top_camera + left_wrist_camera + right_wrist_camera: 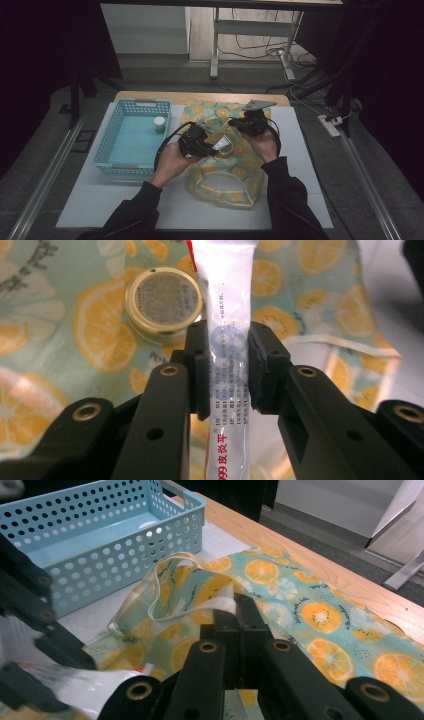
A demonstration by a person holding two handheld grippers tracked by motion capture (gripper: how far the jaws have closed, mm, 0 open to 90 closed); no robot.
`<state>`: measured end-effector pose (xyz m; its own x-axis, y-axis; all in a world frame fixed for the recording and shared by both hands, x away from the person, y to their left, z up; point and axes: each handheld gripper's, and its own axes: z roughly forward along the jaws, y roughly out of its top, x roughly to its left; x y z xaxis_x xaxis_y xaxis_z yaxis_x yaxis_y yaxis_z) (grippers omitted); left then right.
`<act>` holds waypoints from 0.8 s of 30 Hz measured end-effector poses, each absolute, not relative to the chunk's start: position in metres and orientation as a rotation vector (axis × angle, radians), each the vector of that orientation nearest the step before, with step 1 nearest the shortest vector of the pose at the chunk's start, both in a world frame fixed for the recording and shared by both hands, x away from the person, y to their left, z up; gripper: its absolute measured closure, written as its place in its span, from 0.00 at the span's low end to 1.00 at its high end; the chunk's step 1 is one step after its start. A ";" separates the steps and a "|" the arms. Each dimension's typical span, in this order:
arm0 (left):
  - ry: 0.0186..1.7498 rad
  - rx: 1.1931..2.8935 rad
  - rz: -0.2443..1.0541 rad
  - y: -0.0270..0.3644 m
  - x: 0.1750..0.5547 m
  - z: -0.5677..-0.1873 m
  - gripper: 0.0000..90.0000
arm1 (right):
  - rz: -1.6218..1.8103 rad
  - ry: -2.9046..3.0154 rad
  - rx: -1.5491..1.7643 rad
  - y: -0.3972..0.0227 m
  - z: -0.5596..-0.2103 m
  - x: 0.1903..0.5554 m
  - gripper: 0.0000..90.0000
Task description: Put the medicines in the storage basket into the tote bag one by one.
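Both forearms reaching over the bag [225, 170]; left gripper [229, 371] clamped on a tube [227, 315], right gripper [234, 611] pinching the bag's strap [220, 605].

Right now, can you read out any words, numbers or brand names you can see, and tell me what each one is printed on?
"999皮炎平": red print on the white tube clamped by the left hand-held gripper.
Fine grey print on the tube: too small to read.
Round gold tin: lid label too blurred to read.
Blue basket, lemon-print bag: no readable text.
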<state>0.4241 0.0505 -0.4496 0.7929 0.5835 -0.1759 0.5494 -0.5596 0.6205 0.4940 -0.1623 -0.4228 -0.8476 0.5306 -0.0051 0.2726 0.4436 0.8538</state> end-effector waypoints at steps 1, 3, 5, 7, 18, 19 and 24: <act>0.837 2.297 0.068 0.049 0.426 -0.451 0.81 | 1.360 2.426 0.693 -0.162 -0.423 0.494 1.00; 0.846 2.288 0.076 0.046 0.429 -0.453 0.81 | 1.359 2.427 0.692 -0.162 -0.423 0.494 1.00; 0.853 2.285 0.078 0.044 0.433 -0.456 0.81 | 1.356 2.430 0.690 -0.161 -0.424 0.493 1.00; 0.862 2.286 0.093 0.042 0.436 -0.459 0.81 | 1.354 2.431 0.687 -0.160 -0.424 0.493 1.00; 0.927 2.271 0.159 0.039 0.457 -0.471 0.81 | 1.338 2.437 0.683 -0.158 -0.427 0.493 1.00; 0.930 2.268 0.160 0.039 0.459 -0.473 0.81 | 1.340 2.438 0.682 -0.157 -0.427 0.493 1.00; 0.956 2.268 0.181 0.039 0.467 -0.480 0.81 | 1.337 2.440 0.682 -0.156 -0.428 0.493 1.00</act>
<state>0.4671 0.0388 -0.4803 0.7233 0.6798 -0.1215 0.5883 -0.5144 0.6239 0.4933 -0.1563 -0.4278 -0.8508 0.5253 -0.0151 0.2701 0.4617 0.8449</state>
